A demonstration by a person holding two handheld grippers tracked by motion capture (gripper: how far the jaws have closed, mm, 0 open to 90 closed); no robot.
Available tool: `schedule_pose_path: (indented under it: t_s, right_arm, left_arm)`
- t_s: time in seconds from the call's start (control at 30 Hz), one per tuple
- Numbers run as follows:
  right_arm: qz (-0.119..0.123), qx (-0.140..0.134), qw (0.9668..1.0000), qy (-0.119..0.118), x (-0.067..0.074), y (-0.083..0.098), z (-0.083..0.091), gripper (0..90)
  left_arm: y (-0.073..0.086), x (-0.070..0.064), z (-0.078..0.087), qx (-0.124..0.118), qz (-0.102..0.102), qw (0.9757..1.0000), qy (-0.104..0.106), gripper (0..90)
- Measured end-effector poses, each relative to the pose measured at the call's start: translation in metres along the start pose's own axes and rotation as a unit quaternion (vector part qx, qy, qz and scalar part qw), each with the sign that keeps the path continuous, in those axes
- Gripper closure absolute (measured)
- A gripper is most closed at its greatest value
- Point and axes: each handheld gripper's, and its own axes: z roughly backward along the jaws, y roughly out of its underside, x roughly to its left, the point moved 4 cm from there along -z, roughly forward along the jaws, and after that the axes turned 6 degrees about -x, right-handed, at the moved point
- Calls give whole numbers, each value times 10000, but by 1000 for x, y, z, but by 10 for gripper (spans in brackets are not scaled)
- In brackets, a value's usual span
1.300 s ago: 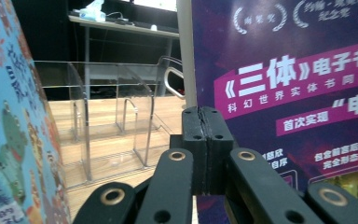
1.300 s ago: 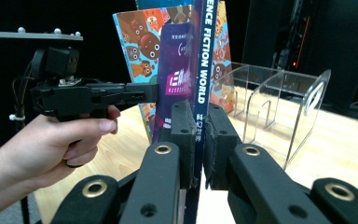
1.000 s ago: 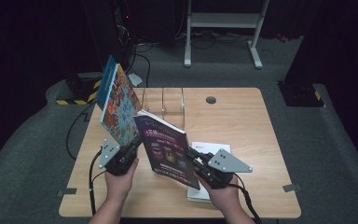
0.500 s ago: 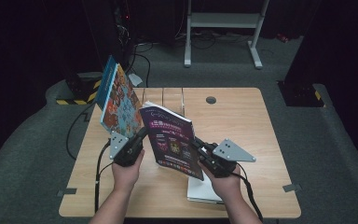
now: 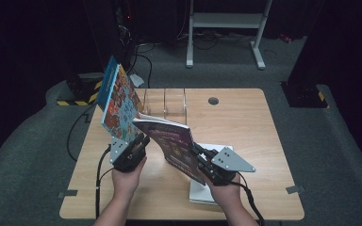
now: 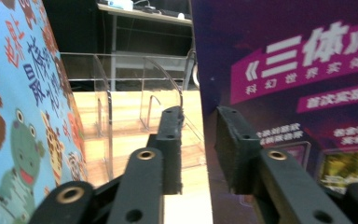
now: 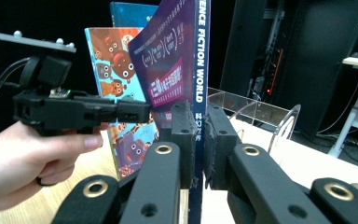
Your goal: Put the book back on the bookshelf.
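A purple magazine point(image 5: 172, 141) is held up over the table by its spine point(image 7: 200, 70), with my right gripper point(image 5: 196, 151) point(image 7: 199, 140) shut on its lower edge. My left gripper point(image 5: 143, 141) point(image 6: 199, 140) points at the magazine's cover point(image 6: 298, 70). Its jaws have just been opening and stand apart, with the magazine's edge in line with the gap and no pad pressing on it. In the right gripper view the left gripper point(image 7: 137, 112) reaches in from the left, its tips by the cover. A colourful cartoon book point(image 5: 119, 101) point(image 6: 14, 116) point(image 7: 109, 60) stands tilted at the left.
A clear acrylic rack point(image 5: 166, 103) point(image 6: 121, 88) point(image 7: 261, 109) with dividers stands at the back of the wooden table point(image 5: 245, 127). A white book point(image 5: 201, 194) lies flat under my right hand. A round hole point(image 5: 213, 100) is in the tabletop. A white stand point(image 5: 226, 28) is on the floor beyond.
The left gripper has turned toward the purple magazine and its jaws now stand apart. The magazine has tipped slightly up and back toward the rack.
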Motion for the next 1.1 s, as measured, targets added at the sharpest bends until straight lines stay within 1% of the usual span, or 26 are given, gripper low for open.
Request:
schedule_pose_path:
  t_s: [0.03, 0.07, 0.17, 0.2, 0.27, 0.33, 0.37, 0.4, 0.47, 0.5, 0.57, 0.6, 0.67, 0.7, 0.73, 0.77, 0.8, 0.83, 0.9, 1.03, 1.1]
  right_arm:
    - [-9, -15, 10000, 17, 0, 0, 0, 843]
    - [0, -37, 10000, 61, -1, 0, 0, 844]
    - [-37, -36, 10000, 71, -2, 0, -1, 844]
    - [-56, -41, 9999, 83, -3, 0, -1, 843]
    - [-74, -41, 9999, 85, -3, 1, 0, 843]
    - [-76, -42, 9999, 79, -3, 1, 0, 843]
    - [-76, -42, 9999, 79, -3, 1, 0, 843]
    - [-90, -36, 9999, 96, -4, 0, -1, 843]
    - [-98, -37, 9999, 113, -4, 1, -1, 843]
    - [-98, -37, 9999, 113, -4, 1, -1, 843]
    - [-113, -49, 9998, 141, -4, 1, -1, 843]
    - [-114, -43, 9998, 155, -4, 1, -1, 843]
    - [-104, -54, 9998, 171, -4, 1, -1, 843]
    - [-111, -57, 9998, 178, -3, 1, -1, 843]
    - [-116, -59, 9998, 178, -3, 1, -1, 843]
    - [-116, -62, 9997, 193, -4, 1, -1, 843]
    - [-118, -68, 9997, 211, -4, 1, -1, 843]
    - [-140, -76, 9996, 219, -3, 1, -1, 843]
    - [-136, -84, 9996, 239, -3, 1, -1, 843]
    - [-125, -87, 9996, 251, -3, 1, -1, 843]
    - [-127, -104, 9995, 267, -2, 2, -1, 843]
  left_arm:
    - [0, -2, 2, 13, -25, 10000, 20, 680]
    - [0, -4, 4, 15, -18, 10000, 63, 656]
    - [1, -7, 6, 26, 18, 9999, 101, 624]
    - [1, -9, 7, 36, 17, 9999, 151, 611]
    - [1, -11, 8, 44, 32, 9998, 183, 593]
    - [-1, -12, 8, 90, 55, 9999, 92, 571]
    - [-1, -12, 8, 90, 55, 9999, 92, 553]
    - [-4, -15, 8, 105, 109, 9997, 175, 536]
    - [-7, -19, 8, 108, 29, 9997, 231, 514]
    - [-7, -19, 8, 108, 29, 9997, 231, 503]
    - [-14, -27, 8, 120, 54, 9991, 403, 481]
    - [-16, -29, 8, 138, 52, 9989, 452, 466]
    - [-21, -34, 9, 75, -1, 9985, 537, 445]
    - [-21, -34, 9, 75, -1, 9985, 537, 437]
    - [-27, -40, 10, 25, -9, 9980, 639, 428]
    - [-29, -43, 10, 9, -30, 9977, 679, 419]
    - [-29, -43, 10, 9, -30, 9977, 679, 410]
    - [-35, -47, 11, -64, -59, 9973, 727, 402]
    - [-40, -51, 12, -101, -46, 9970, 761, 384]
    - [-44, -55, 11, -61, -52, 9968, 790, 355]
    - [-48, -59, 11, -43, -58, 9962, 865, 340]
